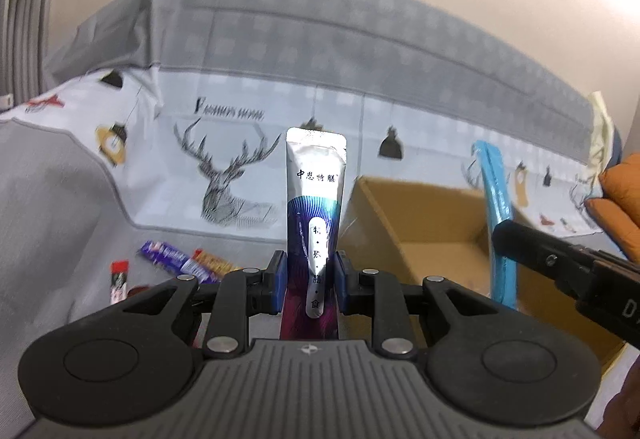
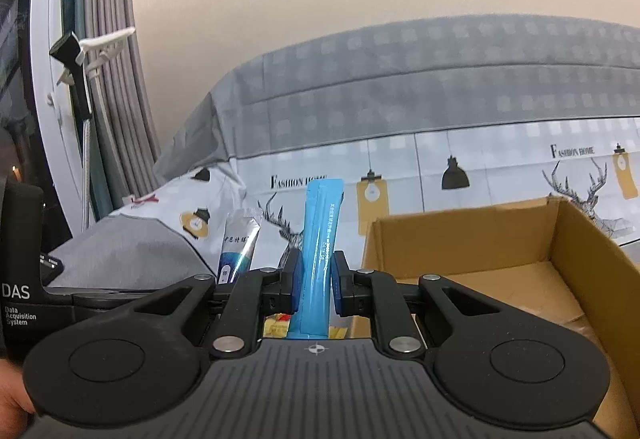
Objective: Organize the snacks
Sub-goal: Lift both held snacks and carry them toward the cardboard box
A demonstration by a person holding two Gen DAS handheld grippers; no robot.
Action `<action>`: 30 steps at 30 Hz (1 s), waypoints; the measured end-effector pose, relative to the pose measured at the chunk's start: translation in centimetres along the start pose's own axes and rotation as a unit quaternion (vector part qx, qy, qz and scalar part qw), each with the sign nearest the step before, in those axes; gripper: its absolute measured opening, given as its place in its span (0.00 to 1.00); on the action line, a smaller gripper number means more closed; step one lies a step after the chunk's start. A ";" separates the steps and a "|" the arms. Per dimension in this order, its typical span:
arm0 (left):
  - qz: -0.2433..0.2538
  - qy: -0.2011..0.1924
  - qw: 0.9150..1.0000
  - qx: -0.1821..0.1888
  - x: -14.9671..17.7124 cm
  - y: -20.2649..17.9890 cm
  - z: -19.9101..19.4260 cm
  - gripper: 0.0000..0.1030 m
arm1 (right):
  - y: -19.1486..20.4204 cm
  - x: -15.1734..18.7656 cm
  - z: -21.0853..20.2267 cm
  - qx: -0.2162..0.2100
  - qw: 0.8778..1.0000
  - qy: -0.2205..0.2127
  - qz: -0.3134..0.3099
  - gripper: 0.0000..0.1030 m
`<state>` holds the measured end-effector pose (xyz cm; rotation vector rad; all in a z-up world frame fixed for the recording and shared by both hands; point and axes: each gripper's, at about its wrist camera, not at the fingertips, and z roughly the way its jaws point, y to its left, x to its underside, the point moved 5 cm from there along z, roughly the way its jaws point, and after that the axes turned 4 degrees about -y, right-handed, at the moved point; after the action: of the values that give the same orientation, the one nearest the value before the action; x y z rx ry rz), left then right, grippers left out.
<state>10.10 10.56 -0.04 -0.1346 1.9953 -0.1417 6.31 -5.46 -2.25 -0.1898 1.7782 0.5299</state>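
My left gripper (image 1: 311, 281) is shut on a silver and purple snack sachet (image 1: 316, 199), held upright above the bed. My right gripper (image 2: 316, 281) is shut on a long blue snack stick (image 2: 321, 239), also upright. The blue stick (image 1: 496, 215) and the right gripper's black body show at the right of the left wrist view, over the open cardboard box (image 1: 436, 243). The silver sachet (image 2: 239, 243) shows at the left of the right wrist view. The box (image 2: 532, 263) lies to the right of my right gripper. Loose snack packets (image 1: 180, 259) lie on the bed at the lower left.
A grey and white bedspread (image 1: 224, 143) with deer prints covers the bed. A small red packet (image 1: 119, 279) lies near the loose snacks. Yellow packets (image 2: 276, 325) show below my right gripper. An orange sleeve (image 1: 620, 199) is at the far right. Curtains (image 2: 116, 87) hang at the left.
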 end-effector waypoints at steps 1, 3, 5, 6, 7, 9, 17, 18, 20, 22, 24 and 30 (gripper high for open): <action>0.002 -0.009 1.000 0.005 -0.2 -0.4 -0.2 0.26 | -0.2 -0.1 -0.2 0.001 1.000 -0.004 0.001 0.16; 0.009 -0.025 1.000 0.014 -0.6 -1.2 -0.5 0.26 | -0.7 -0.3 -0.5 0.004 1.000 -0.013 0.001 0.16; 0.014 -0.041 0.999 0.026 -0.9 -2.1 -0.9 0.26 | -1.2 -0.5 -0.7 0.010 1.000 -0.020 0.002 0.16; 0.016 -0.047 0.998 0.032 -1.0 -2.5 -1.0 0.26 | -1.5 -0.6 -0.9 0.014 1.000 -0.024 0.003 0.16; 0.019 -0.053 0.998 0.038 -1.1 -3.0 -1.1 0.26 | -1.8 -0.7 -1.0 0.018 0.999 -0.026 0.001 0.16; 0.023 -0.065 0.996 0.050 -1.3 -3.8 -1.4 0.26 | -2.4 -0.8 -1.1 0.029 0.999 -0.033 0.003 0.16; 0.032 -0.082 0.992 0.095 -1.0 -7.3 -1.5 0.26 | -6.0 -1.3 -2.3 0.101 0.994 -0.051 0.013 0.16; 0.034 -0.083 0.991 0.102 -0.9 -7.9 -1.4 0.26 | -6.6 -1.2 -2.3 0.113 0.992 -0.047 0.014 0.16; 0.039 -0.087 0.989 0.114 -0.8 -9.0 -1.4 0.26 | -7.7 -1.1 -2.4 0.131 0.990 -0.042 0.024 0.16; 0.044 -0.089 0.987 0.126 -0.6 -9.8 -1.5 0.26 | -8.8 -0.9 -2.5 0.145 0.988 -0.036 0.032 0.16; 0.054 -0.091 0.985 0.136 -0.3 -10.8 -1.5 0.26 | -9.7 -0.7 -2.7 0.158 0.986 -0.035 0.036 0.16; 0.076 -0.091 0.981 0.155 0.4 -13.0 -1.1 0.26 | -11.7 -0.3 -2.8 0.188 0.981 -0.026 0.044 0.16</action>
<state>9.31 -2.33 2.21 0.1998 1.7688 -0.3281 8.60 -17.02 -4.43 0.1647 1.8060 0.2509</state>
